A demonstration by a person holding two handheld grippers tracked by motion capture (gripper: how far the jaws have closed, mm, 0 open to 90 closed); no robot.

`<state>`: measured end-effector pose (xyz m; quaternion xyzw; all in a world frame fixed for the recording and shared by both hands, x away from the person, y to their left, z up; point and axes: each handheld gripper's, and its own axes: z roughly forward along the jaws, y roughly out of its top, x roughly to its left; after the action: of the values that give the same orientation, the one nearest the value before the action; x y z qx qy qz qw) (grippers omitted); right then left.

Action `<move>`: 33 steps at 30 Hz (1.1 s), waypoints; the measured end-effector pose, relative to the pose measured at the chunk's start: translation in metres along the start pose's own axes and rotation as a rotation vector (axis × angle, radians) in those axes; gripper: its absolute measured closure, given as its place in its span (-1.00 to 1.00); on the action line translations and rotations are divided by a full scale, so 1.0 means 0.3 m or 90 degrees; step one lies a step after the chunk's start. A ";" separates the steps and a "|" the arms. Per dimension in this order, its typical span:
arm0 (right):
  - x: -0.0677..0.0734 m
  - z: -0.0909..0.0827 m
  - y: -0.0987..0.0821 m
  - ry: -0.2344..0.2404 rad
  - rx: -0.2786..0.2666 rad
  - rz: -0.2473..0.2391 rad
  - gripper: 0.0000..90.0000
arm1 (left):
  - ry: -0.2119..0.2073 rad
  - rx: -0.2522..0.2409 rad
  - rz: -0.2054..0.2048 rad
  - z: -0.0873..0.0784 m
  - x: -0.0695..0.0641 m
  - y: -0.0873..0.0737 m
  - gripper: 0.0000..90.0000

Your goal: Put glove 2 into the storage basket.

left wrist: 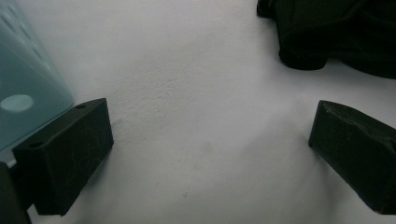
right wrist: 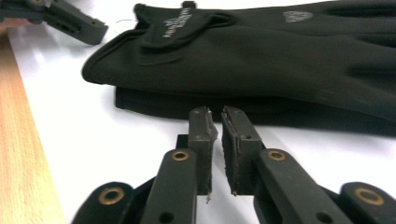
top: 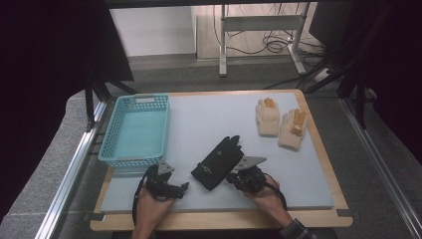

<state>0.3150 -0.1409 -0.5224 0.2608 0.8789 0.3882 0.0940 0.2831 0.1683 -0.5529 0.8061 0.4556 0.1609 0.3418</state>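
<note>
The black gloves [top: 219, 162] lie stacked at lower centre of the high view, on the grey mat [top: 209, 119] of the table [top: 326, 154], with the blue basket [top: 137, 129] at centre left and a tan pair of gloves [top: 280, 122] at upper right. The step in hand appears to be picking up the black gloves, probably for the basket. To do it well, bring the right claw [top: 238, 175] in low along the mat, open it before contact, and close on both layers at the near edge so the stack lifts as one; the fabric is soft and will sag, so a grip on the top glove alone would likely leave the lower one behind. Use the left claw [top: 183, 187] at the cuff end to steady or share the load. Right claw: in the right gripper view the jaws stand almost together with only a thin slit between them, hold nothing, and sit just short of the gloves' edge [right wrist: 224, 109]. Left claw: in the left gripper view the jaws are spread wide over bare mat [left wrist: 201, 121], empty, with the basket wall [left wrist: 28, 93] at the left edge and the gloves [left wrist: 336, 32] at upper right, apart from both jaws.
</note>
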 end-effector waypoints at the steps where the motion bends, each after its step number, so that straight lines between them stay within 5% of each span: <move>1: -0.009 -0.012 -0.003 -0.002 -0.004 0.001 0.73 | 0.000 0.000 0.000 0.000 0.000 0.000 -1.00; 19: -0.233 -0.185 -0.121 -0.138 -0.010 0.071 -0.43 | -0.001 0.000 0.000 0.000 0.000 0.000 -1.00; 27: -0.281 -0.181 -0.180 -0.162 0.023 0.091 -0.68 | -0.001 0.000 0.001 -0.001 0.000 0.000 -1.00; 33: -0.281 -0.171 -0.189 -0.164 0.013 0.083 -0.73 | -0.001 0.001 0.003 -0.002 -0.001 0.001 -0.99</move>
<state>0.3456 -0.2501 -0.5321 0.3659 0.8446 0.3478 0.1781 0.2829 0.1683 -0.5524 0.8074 0.4534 0.1606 0.3416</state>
